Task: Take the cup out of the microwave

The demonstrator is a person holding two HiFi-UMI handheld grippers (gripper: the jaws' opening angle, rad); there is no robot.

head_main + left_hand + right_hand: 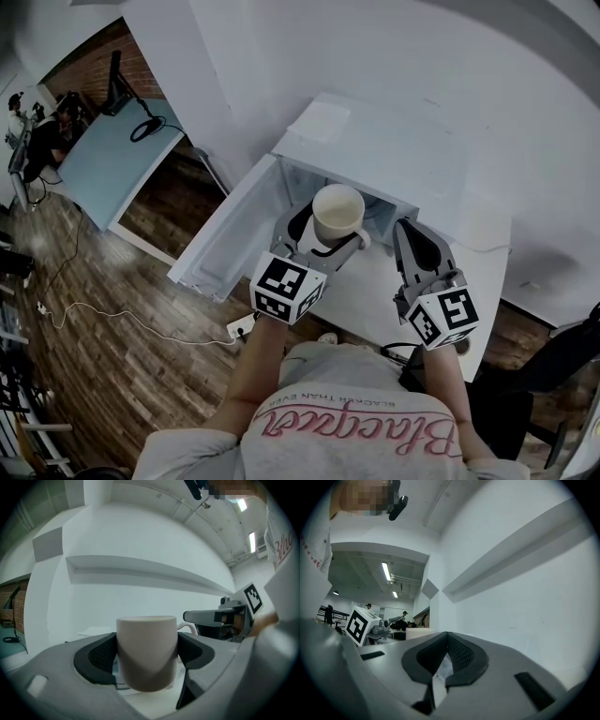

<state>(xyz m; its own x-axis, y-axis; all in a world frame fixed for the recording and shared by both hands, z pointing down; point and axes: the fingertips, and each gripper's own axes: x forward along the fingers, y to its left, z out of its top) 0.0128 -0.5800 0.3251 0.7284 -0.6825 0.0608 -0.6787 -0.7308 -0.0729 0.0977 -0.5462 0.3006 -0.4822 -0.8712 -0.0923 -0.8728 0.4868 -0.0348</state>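
Cup (pixel 337 216) held upright in left gripper (pixel 325 242), mouth up, off any surface. In the left gripper view the jaws are seen pressed against both sides of the cup (pixel 146 651), dark pads closed on its lower half. Handle (pixel 364 240) is turned toward the right gripper. Cup is placed at the front of the microwave (pixel 375 150) opening, above the sill; whether it is fully clear of the cavity cannot be told. Door (pixel 225 239) is swung wide open to the left. Right gripper (pixel 411 236) is held just beside the cup on its right, apart from it; its jaws are brought together with only a sliver between the pads, nothing gripped. Microwave is set on a white worktop (pixel 487 246); wood floor (pixel 112 309) lies below the door.
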